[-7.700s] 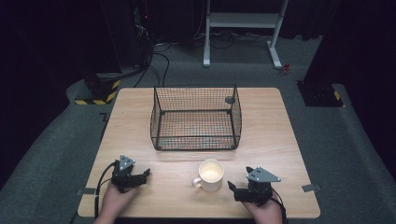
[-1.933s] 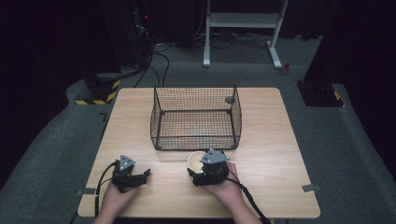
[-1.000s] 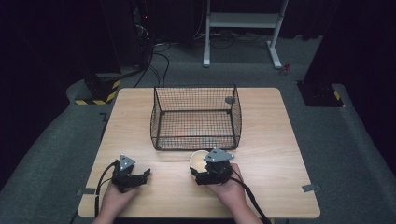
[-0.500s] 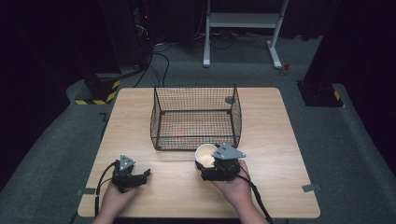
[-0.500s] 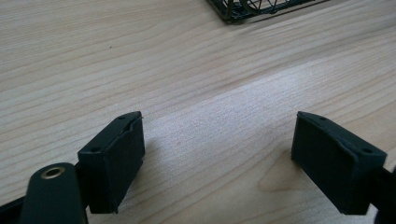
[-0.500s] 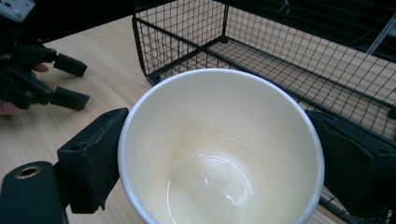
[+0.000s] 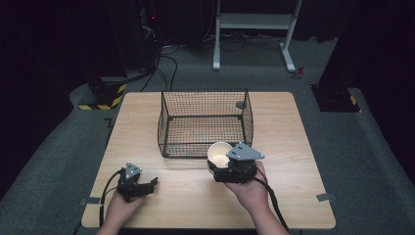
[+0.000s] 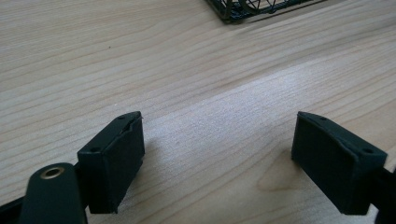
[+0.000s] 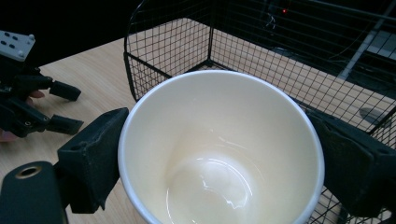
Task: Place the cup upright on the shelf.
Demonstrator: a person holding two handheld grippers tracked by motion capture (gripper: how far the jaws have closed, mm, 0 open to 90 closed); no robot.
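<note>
Over at the left, the left gripper (image 7: pixel 147 185) is resting on the wooden table (image 7: pixel 293 147) near its front edge, its jaws spread wide with nothing between them; in the left gripper view bare wood is lying between the two black pads (image 8: pixel 116 158). It looks parked there, I would judge, to stay out of the way while the other hand works.

Moving right, the wire basket (image 7: pixel 169 125) is standing at the middle of the table, open at the top and with nothing in it.

Just in front of its near right corner, the right gripper (image 7: pixel 221 169) is gripping a cream paper cup (image 7: pixel 219 152), the jaws pressing on opposite sides of the wall just under the rim. The cup (image 9: pixel 219 154) is standing upright, mouth up and empty, seemingly raised off the wood. Held that way, it is probably heading over the basket's rim.
</note>
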